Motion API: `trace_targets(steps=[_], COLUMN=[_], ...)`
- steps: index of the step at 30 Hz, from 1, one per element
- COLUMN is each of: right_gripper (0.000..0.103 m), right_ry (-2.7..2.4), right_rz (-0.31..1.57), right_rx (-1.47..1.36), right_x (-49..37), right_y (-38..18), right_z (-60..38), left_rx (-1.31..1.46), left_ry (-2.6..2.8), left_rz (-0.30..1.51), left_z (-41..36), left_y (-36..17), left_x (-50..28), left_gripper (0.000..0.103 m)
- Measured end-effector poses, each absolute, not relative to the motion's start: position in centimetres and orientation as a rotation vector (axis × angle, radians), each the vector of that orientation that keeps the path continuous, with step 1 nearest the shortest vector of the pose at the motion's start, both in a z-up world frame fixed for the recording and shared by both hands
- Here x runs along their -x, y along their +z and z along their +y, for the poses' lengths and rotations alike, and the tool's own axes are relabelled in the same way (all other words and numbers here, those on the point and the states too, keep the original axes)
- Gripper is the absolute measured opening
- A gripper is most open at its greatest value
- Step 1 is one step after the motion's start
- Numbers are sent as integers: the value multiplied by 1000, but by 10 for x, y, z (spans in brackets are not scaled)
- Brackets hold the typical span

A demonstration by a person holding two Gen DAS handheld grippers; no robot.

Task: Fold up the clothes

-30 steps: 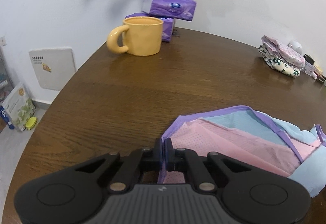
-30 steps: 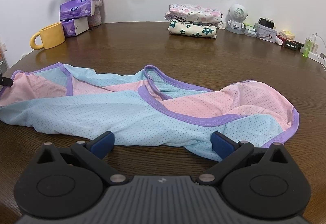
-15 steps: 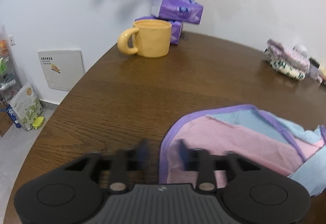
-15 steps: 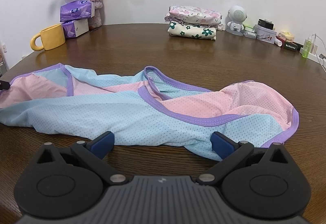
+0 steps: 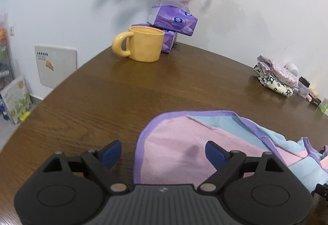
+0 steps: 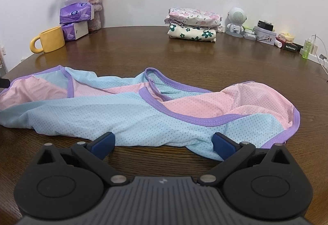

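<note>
Pink-and-blue mesh top point(image 6: 131, 110) lies spread, unfolded, on your wooden bench point(image 6: 184, 61). Your left gripper point(image 5: 163, 153) is opening, hem between unpressed pads; your right gripper point(image 6: 164, 143) stands released, empty. Folding remains; two folded garments point(image 6: 192, 24) wait behind.

No wording is legible. The purple tissue packs point(image 5: 174, 21) near the worktop's far edge bear a blue oval logo, and the wall panel point(image 5: 55, 67) carries small dark print, both unreadable.
</note>
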State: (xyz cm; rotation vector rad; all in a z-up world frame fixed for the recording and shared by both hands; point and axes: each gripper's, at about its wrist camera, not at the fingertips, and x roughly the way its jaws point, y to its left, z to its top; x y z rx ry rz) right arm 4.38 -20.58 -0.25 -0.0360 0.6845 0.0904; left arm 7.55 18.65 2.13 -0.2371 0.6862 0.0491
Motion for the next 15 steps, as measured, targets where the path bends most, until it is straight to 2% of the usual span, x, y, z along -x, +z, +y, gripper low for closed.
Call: trace_targets(steps=[11, 15], right_gripper=[102, 103], right_ry=[76, 125], right_rz=[688, 719], right_rx=[24, 47], right_x=[-42, -43], right_y=[-3, 1], right_z=[-204, -206], left_rx=[185, 79], left_ry=[-12, -56], left_rz=[635, 626], left_z=[173, 152], left_y=[27, 37], left_x=[-66, -62], left_gripper=[89, 84])
